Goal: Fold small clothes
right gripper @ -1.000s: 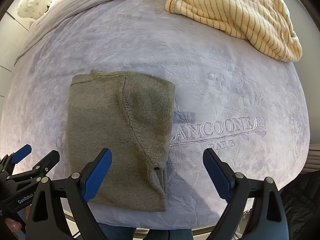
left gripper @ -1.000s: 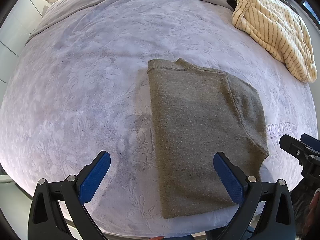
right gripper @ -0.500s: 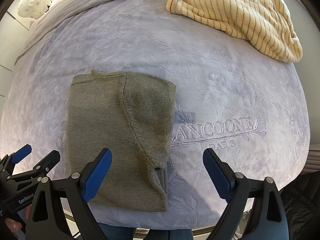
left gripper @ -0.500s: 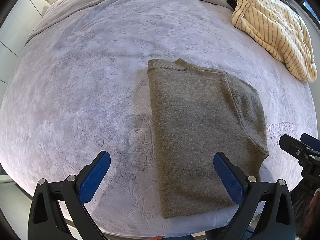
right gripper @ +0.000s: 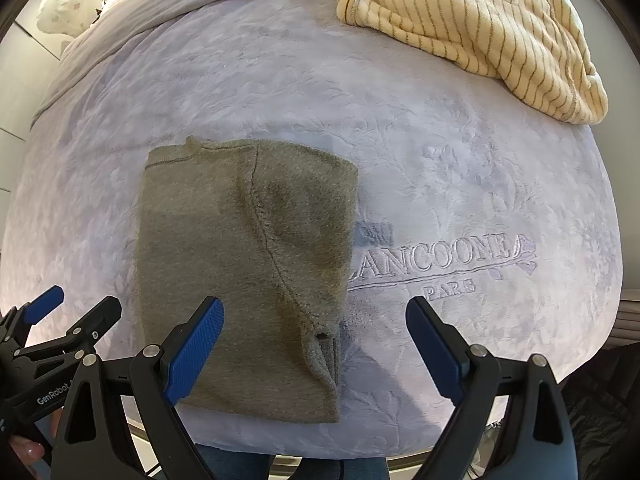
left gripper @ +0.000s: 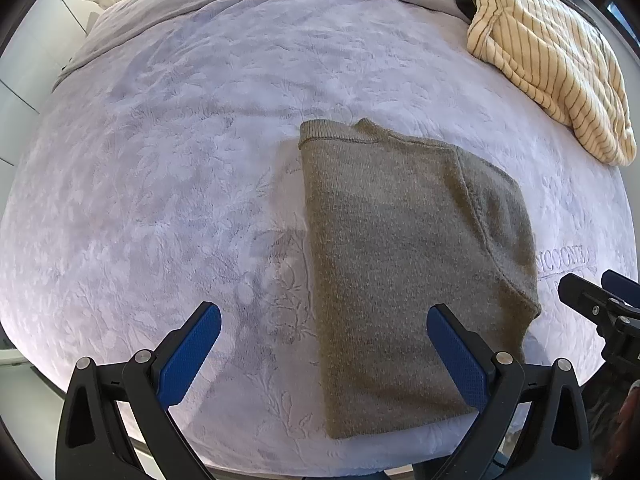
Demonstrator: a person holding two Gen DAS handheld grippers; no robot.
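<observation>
Nothing has moved: both the left gripper [left gripper: 320,356] and right gripper [right gripper: 316,346] still hang wide open and empty at 6 o'clock, over the folded sweater [left gripper: 404,264] resting on the bed [left gripper: 160,184], so this fold looks done, with the striped top [right gripper: 480,28] far off at 1 o'clock.

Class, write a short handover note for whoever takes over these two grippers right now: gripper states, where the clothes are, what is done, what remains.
Left gripper: open, empty, above the bed's near edge.
Right gripper: open, empty, beside it.
Olive sweater: folded into a rectangle on the lavender bedspread.
Striped cream garment: crumpled at the far right, unfolded.
Left: probably one more fold, then the striped one.
</observation>
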